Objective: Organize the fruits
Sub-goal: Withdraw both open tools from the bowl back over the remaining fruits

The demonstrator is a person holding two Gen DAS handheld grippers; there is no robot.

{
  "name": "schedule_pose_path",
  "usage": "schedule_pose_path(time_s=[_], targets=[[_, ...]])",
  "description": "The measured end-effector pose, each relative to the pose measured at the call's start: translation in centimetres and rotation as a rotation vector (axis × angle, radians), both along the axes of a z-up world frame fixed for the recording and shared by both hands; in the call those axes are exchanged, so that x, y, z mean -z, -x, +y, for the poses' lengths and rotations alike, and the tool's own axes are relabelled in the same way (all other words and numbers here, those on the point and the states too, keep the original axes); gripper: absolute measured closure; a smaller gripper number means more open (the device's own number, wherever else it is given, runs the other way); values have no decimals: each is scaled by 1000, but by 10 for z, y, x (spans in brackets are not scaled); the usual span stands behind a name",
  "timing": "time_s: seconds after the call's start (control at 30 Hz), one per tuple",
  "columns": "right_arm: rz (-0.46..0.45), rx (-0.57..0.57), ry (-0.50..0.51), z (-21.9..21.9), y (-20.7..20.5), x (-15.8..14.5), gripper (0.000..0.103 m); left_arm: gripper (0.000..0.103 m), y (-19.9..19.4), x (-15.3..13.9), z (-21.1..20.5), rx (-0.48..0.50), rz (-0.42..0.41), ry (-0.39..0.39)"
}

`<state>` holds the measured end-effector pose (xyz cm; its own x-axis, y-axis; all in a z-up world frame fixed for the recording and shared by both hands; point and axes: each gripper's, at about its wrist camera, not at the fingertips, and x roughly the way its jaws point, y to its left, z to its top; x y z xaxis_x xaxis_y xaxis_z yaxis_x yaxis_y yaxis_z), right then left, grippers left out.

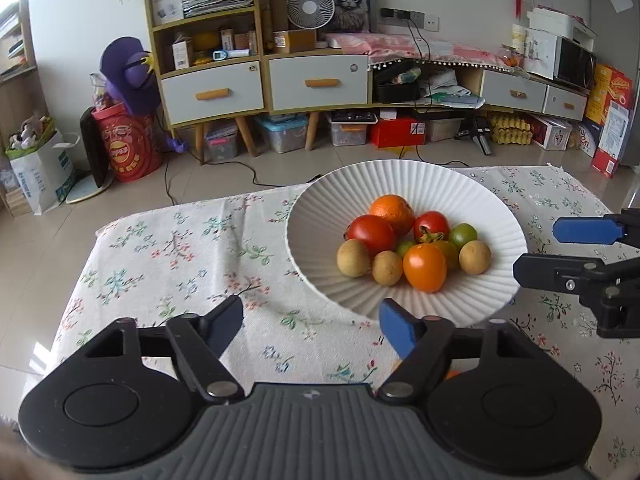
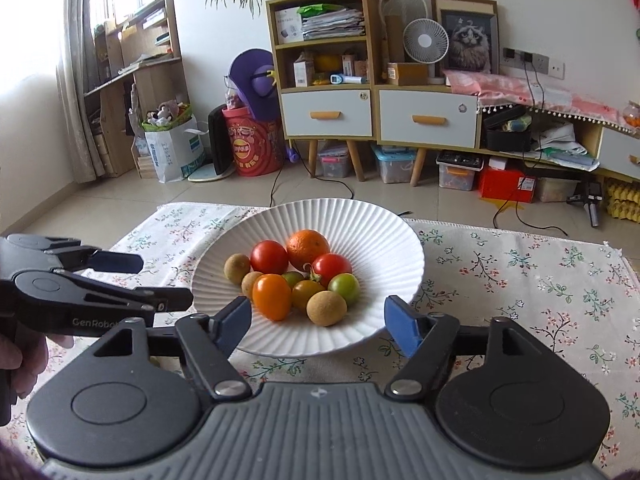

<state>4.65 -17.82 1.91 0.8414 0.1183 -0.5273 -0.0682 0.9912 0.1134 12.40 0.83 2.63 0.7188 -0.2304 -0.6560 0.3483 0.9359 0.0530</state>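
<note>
A white ribbed bowl (image 1: 472, 184) (image 2: 380, 232) stands on the floral tablecloth. It holds an orange (image 1: 392, 210) (image 2: 308, 248), red tomatoes (image 1: 370, 232) (image 2: 269, 256), an orange tomato (image 1: 425, 266) (image 2: 272, 295), small green fruits (image 1: 463, 233) (image 2: 345, 287) and brown longans (image 1: 353, 258) (image 2: 326, 307). My left gripper (image 1: 312, 320) is open and empty, low over the cloth left of the bowl's near rim; it also shows in the right wrist view (image 2: 164, 280). My right gripper (image 2: 318, 320) is open and empty at the bowl's near rim; it also shows in the left wrist view (image 1: 536, 250).
The floral tablecloth (image 1: 180, 264) (image 2: 540, 288) covers the table, whose far edge drops to a tiled floor. Cabinets (image 1: 320, 80), storage boxes and cables stand far behind.
</note>
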Motion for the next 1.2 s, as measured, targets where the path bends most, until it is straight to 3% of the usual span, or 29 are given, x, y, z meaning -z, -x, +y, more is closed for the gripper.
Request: schedule_pose_path(time_s=[0.13, 0.3, 0.67, 1.2], targets=[[8, 13, -21, 2, 3, -1, 19, 5, 9, -1, 10, -28, 13, 19], [12, 13, -16, 6, 9, -1, 12, 0, 23, 5, 20, -30, 28, 31], [30, -29, -9, 18, 17, 4, 5, 0, 36, 18, 37, -39, 85, 61], [75, -107, 41, 39, 33, 22, 2, 0, 62, 41, 56, 10, 93, -24]])
